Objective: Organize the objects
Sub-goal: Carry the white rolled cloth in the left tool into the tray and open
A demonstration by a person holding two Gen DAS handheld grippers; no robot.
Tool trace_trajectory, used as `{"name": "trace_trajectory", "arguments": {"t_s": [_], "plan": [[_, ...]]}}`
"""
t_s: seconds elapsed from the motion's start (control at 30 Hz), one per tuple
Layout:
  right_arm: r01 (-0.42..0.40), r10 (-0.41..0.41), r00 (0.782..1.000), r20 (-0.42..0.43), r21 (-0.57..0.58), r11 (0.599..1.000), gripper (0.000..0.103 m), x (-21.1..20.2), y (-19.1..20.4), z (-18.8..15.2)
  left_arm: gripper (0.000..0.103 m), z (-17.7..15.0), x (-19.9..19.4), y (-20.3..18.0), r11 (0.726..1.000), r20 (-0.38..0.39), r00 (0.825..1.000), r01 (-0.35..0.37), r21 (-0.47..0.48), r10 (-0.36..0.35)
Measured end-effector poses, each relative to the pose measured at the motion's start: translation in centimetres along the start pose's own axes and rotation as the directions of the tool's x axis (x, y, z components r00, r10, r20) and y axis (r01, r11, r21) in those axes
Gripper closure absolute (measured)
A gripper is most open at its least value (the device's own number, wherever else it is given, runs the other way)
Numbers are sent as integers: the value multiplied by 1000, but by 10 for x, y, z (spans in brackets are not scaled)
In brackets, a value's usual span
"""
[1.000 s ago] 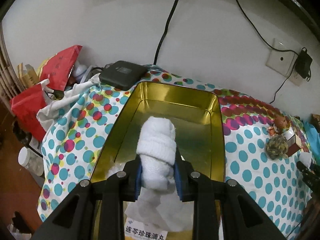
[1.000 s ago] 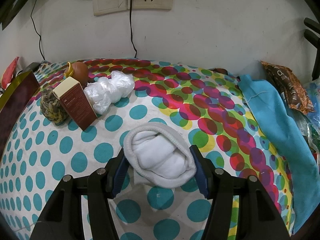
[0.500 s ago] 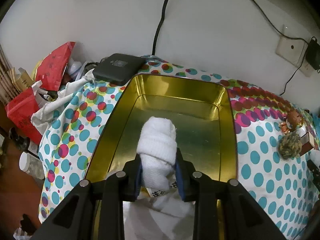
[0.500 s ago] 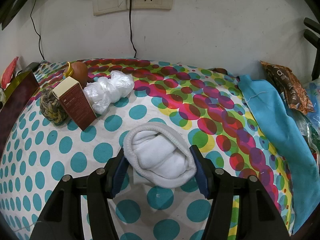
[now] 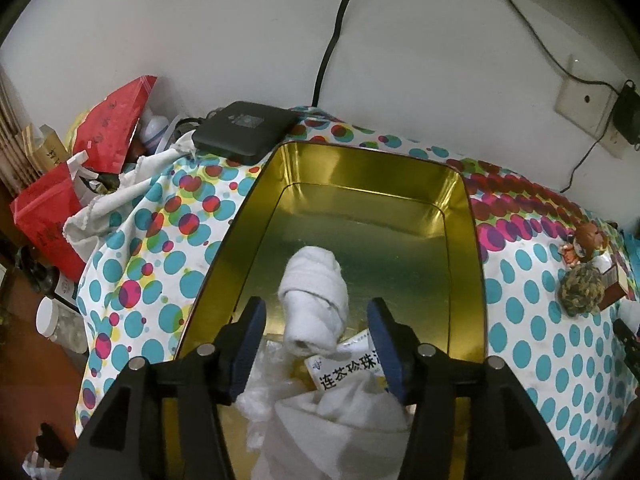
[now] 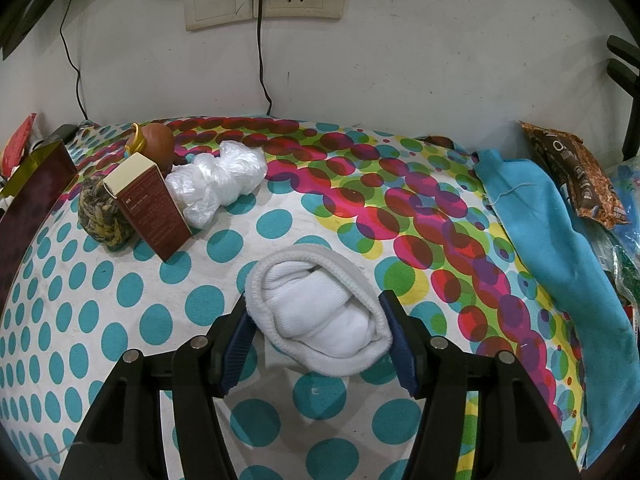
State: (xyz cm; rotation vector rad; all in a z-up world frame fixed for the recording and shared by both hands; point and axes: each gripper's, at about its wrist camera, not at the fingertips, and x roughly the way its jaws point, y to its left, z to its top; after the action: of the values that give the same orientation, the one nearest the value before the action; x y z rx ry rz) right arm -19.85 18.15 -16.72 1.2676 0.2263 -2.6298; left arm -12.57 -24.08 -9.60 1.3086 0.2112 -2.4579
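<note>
Sock roll (image 5: 314,304) lies lengthwise in gold tin (image 5: 466,240), pointing away between just-opened jaws.

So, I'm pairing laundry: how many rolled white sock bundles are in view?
2: one sock bundle lies in the gold tin; one sock roll sits between the right gripper pads. Others may be hidden.

A glossy gold metal tin (image 5: 468,216) is seen, with soft ribbed white cloth socks (image 5: 314,300), crinkled shiny plastic (image 6: 218,178) and a matt printed tablecloth (image 6: 120,292).
</note>
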Motion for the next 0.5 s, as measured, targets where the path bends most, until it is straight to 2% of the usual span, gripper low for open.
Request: {"name": "trace_trajectory", "arguments": {"t_s": [0.5], "plan": [[3, -3, 1000, 0, -1, 1000, 44, 1, -3, -1, 47, -14, -48, -8, 999, 89, 995, 52, 6, -52]]}}
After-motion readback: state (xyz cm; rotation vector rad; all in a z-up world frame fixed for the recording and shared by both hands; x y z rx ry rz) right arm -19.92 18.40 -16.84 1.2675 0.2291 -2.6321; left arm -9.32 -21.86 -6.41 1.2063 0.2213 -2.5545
